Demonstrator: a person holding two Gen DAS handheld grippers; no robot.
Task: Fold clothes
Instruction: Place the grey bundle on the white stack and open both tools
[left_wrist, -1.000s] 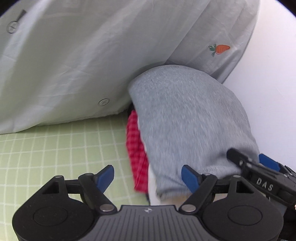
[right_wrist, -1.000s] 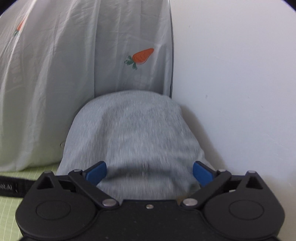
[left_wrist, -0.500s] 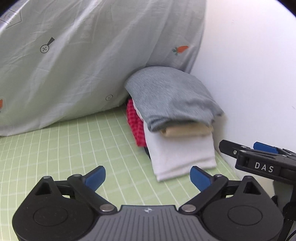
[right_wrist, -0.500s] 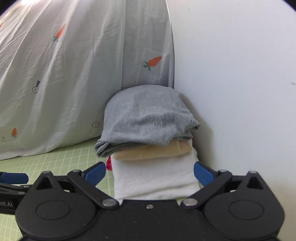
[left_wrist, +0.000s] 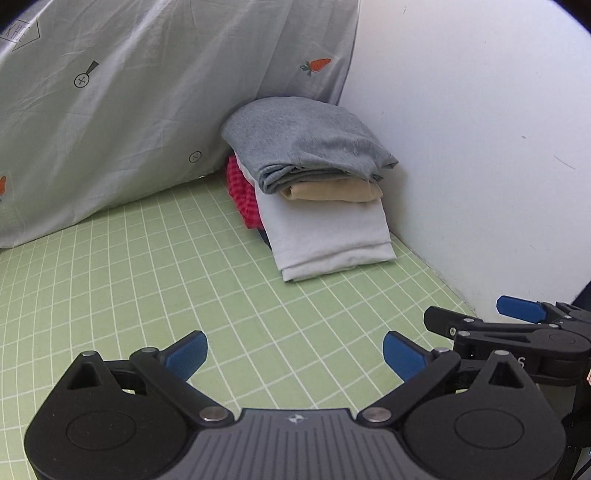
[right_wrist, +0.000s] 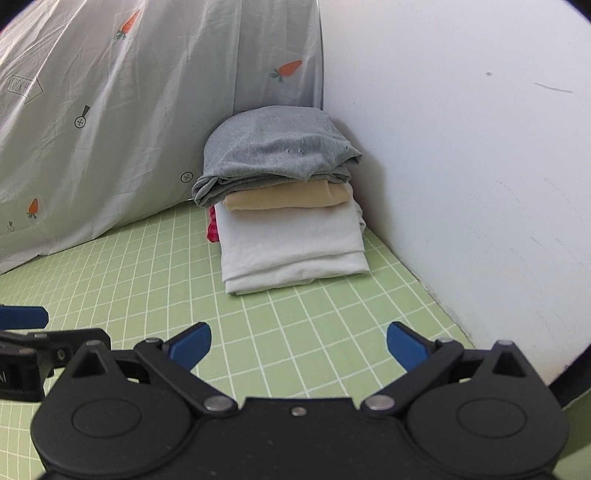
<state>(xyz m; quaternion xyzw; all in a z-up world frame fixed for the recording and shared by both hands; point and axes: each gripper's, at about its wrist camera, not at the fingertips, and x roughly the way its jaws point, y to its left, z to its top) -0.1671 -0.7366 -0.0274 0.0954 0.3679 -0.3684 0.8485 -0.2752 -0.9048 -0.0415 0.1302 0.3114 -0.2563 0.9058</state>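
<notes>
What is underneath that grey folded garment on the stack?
Directly under the grey garment lies a folded tan garment, then a thicker white one. A red checked cloth peeks out beside them. How far each extends beneath is covered.

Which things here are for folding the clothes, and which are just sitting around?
For the folding job:
- grey folded garment, top of the pile
- tan folded garment under it
- white folded garment below
- red checked cloth beside the pile
- left gripper and right gripper, both open and empty

Just there:
- carrot-print sheet behind
- green grid mat
- white wall
</notes>
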